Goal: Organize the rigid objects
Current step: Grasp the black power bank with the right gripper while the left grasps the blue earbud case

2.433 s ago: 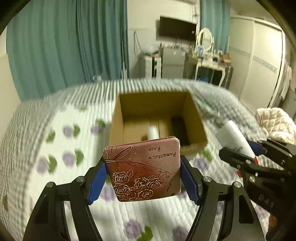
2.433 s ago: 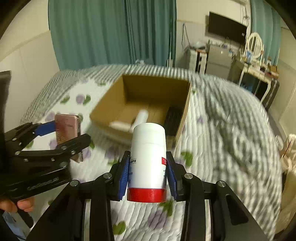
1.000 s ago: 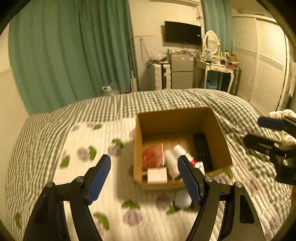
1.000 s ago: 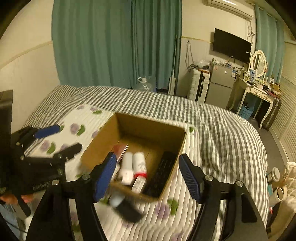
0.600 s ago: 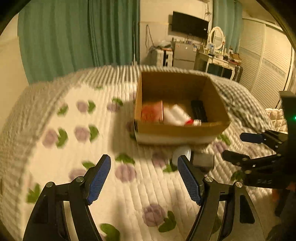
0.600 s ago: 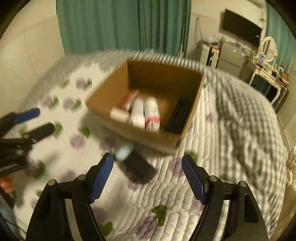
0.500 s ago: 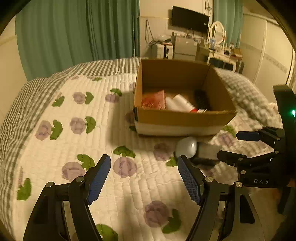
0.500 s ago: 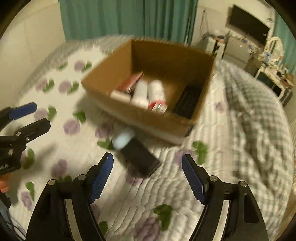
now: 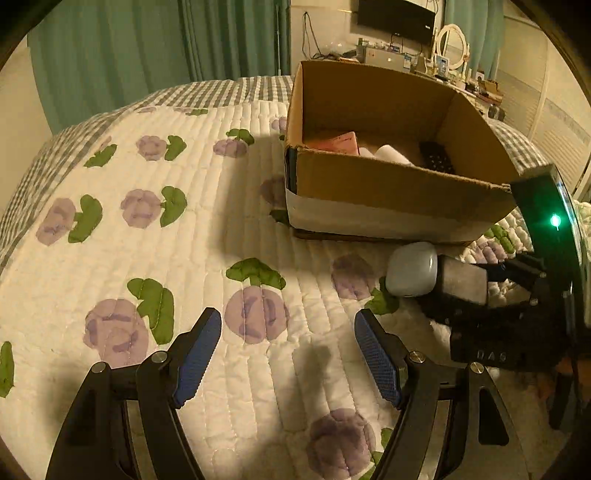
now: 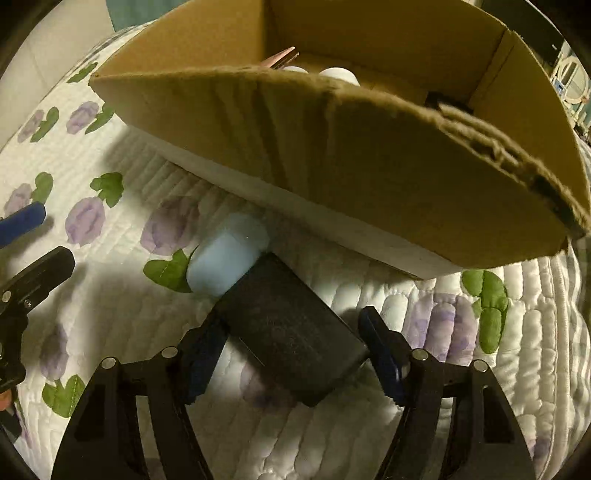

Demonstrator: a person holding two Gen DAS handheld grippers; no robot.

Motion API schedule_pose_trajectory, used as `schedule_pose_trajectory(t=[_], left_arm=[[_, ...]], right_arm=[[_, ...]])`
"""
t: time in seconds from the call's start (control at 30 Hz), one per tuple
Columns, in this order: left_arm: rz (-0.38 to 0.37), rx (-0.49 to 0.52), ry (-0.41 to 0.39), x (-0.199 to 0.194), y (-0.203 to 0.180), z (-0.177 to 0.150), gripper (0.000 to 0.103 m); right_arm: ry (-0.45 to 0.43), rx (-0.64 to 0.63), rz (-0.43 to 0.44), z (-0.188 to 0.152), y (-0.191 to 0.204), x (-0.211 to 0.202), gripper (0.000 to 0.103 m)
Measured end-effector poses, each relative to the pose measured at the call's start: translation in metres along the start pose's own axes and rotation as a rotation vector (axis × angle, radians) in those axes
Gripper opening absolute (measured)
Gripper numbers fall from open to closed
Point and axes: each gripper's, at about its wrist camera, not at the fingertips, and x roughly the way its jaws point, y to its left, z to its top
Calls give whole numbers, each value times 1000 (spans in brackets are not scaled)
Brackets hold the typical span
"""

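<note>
A black rectangular case (image 10: 291,332) lies on the quilt in front of the cardboard box (image 10: 332,147), with a pale blue rounded case (image 10: 227,260) touching its far end. My right gripper (image 10: 295,350) is open with one finger on each side of the black case. In the left wrist view the blue case (image 9: 412,271) and black case (image 9: 461,282) lie at the right below the box (image 9: 388,195), with the right gripper (image 9: 509,280) around the black one. My left gripper (image 9: 286,354) is open and empty above the quilt. The box holds a pink tin (image 9: 341,142), white bottles (image 9: 391,153) and a black remote (image 9: 437,158).
The bed has a white quilt (image 9: 147,229) with purple flowers and a grey checked blanket (image 9: 221,92) behind. Green curtains (image 9: 147,48) hang beyond. A dresser with a mirror (image 9: 452,48) and a TV (image 9: 395,14) stand at the back right.
Both grippers let go of the tin and the bottle, which now lie in the box. Both then dropped low toward the quilt; the right gripper has closed in around the black case.
</note>
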Motion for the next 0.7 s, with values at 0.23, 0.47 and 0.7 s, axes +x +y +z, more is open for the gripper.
schedule_pose_trajectory(t=[0.23, 0.47, 0.7], left_arm=[[-10, -16, -34, -26, -1, -2, 77], [-10, -2, -61, -45, -17, -1, 77], [-39, 34, -69, -38, -48, 10, 77]], right_arm=[[-125, 102, 13, -34, 17, -53, 39], [-197, 183, 4, -53, 4, -94, 38], [-256, 239, -36, -44, -24, -116, 38]])
